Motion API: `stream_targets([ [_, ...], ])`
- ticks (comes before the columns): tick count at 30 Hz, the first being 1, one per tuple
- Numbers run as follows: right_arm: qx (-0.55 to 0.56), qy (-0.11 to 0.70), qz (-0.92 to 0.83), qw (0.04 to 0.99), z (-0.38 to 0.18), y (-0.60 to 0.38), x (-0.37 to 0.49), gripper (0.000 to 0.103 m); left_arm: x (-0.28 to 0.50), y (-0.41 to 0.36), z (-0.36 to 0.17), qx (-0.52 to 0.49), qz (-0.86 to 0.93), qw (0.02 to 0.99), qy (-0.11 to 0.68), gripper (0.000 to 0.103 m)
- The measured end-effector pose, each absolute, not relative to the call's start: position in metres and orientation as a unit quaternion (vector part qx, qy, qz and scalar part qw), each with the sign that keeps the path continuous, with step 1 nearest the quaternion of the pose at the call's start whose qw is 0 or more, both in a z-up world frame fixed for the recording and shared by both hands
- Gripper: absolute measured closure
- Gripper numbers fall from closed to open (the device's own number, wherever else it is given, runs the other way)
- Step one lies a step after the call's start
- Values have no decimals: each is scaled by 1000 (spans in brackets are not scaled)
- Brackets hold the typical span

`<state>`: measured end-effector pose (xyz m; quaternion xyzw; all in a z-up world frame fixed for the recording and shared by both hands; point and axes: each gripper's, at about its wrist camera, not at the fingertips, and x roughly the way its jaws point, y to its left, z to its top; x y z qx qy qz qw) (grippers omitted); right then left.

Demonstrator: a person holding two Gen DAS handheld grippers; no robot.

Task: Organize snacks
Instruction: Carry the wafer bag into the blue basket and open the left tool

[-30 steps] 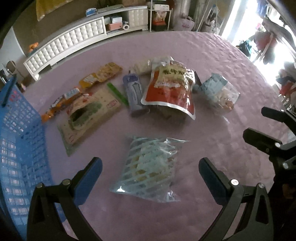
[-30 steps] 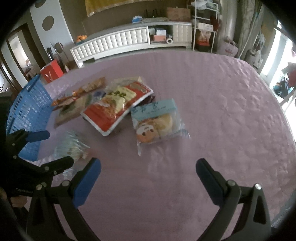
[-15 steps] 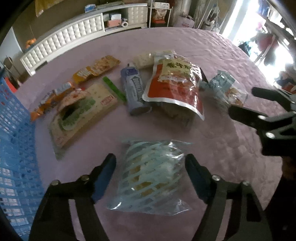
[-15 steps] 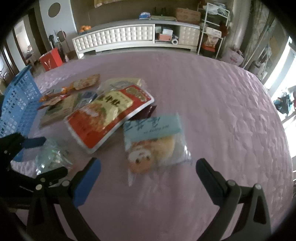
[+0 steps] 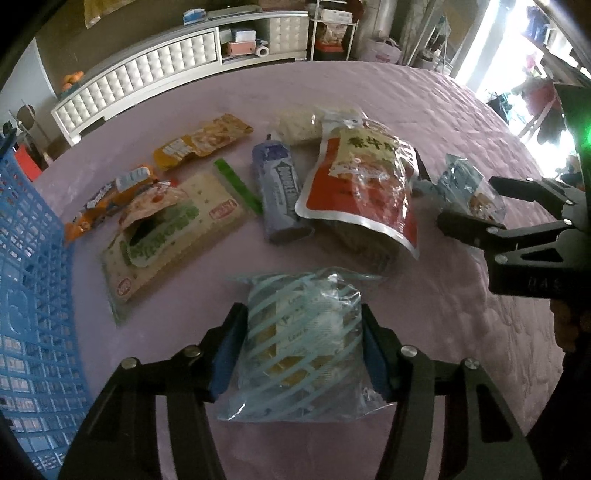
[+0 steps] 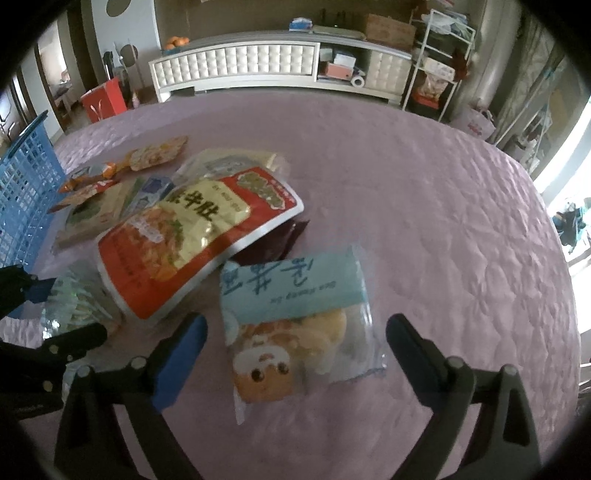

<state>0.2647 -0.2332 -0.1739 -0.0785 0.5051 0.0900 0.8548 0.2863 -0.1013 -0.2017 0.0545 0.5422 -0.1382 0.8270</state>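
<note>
Home living rm: tufted white sideboard (image 6: 236,68), cluttered shelf rack (image 6: 432,66), quilted pink tablecloth (image 6: 424,192).

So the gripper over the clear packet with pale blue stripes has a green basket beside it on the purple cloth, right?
Not green: the left wrist view shows the basket is blue. The rest holds: the left gripper is closing around the striped packet on the purple cloth.

A long white tufted cabinet (image 6: 236,68) stands along the brown wall (image 6: 240,14). Daylight enters through the window (image 5: 517,33) at right.
</note>
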Motion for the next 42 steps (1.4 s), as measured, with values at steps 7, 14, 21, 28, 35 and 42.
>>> stream_targets([
  [7, -57, 524, 106, 843, -183, -240, 273, 16, 290, -102, -200, 60, -124, 834, 535, 48],
  [14, -38, 516, 119, 847, -174, -241, 260, 26, 280, -94, -191, 59, -108, 844, 522, 49],
  [21, -39, 494, 132, 859, -143, -231, 234, 27, 259, -85, -164, 64, -100, 860, 497, 50],
  [28, -37, 461, 150, 874, -99, -219, 201, 27, 228, -76, -119, 58, -91, 882, 458, 50],
  [35, -47, 427, 183, 884, -61, -188, 169, 27, 195, -56, -75, 54, -79, 903, 419, 50],
  [42, -57, 395, 220, 890, -32, -144, 154, 27, 167, -22, -40, 61, -59, 920, 382, 50],
])
